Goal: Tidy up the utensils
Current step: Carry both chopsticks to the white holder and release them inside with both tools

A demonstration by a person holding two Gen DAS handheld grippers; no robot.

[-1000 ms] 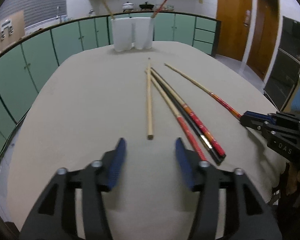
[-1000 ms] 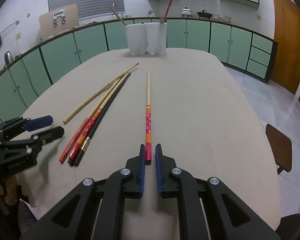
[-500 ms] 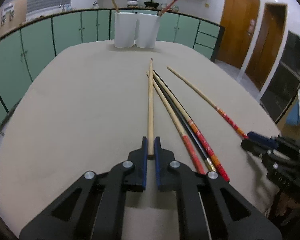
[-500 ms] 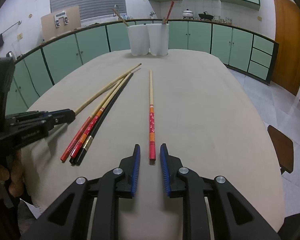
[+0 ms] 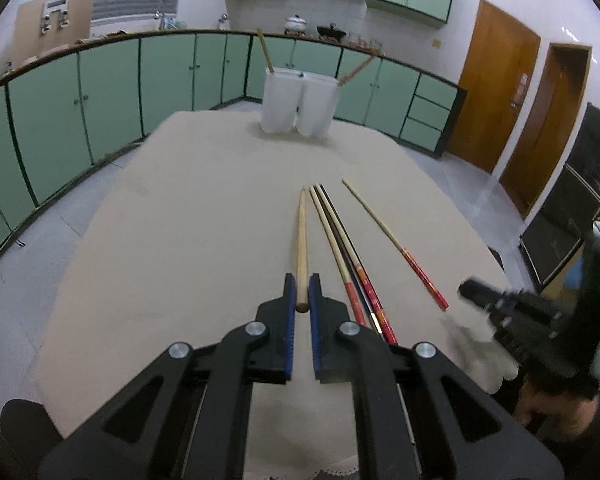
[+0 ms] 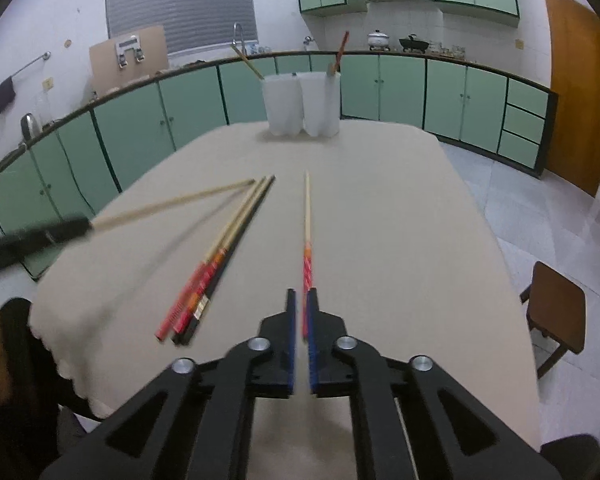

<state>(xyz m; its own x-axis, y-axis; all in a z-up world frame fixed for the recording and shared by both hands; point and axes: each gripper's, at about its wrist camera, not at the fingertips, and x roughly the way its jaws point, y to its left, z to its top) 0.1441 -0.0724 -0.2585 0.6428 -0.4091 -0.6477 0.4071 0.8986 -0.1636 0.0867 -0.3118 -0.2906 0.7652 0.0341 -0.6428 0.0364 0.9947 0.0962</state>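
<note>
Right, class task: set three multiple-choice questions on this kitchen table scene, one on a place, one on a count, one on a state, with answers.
1. The white holders stand: A at the far end of the table; B on the floor; C on the counter.
2. The bunched chopsticks number: A one; B three; C six.
3. The left gripper is: A open; B shut on a spoon; C shut on the plain chopstick.
Answers: A, they stand at its far edge; B, three ends show side by side; C, its pads clamp the wooden stick.

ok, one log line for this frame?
left claw: shut on plain chopstick | right claw: shut on red chopstick | three chopsticks on table
</note>
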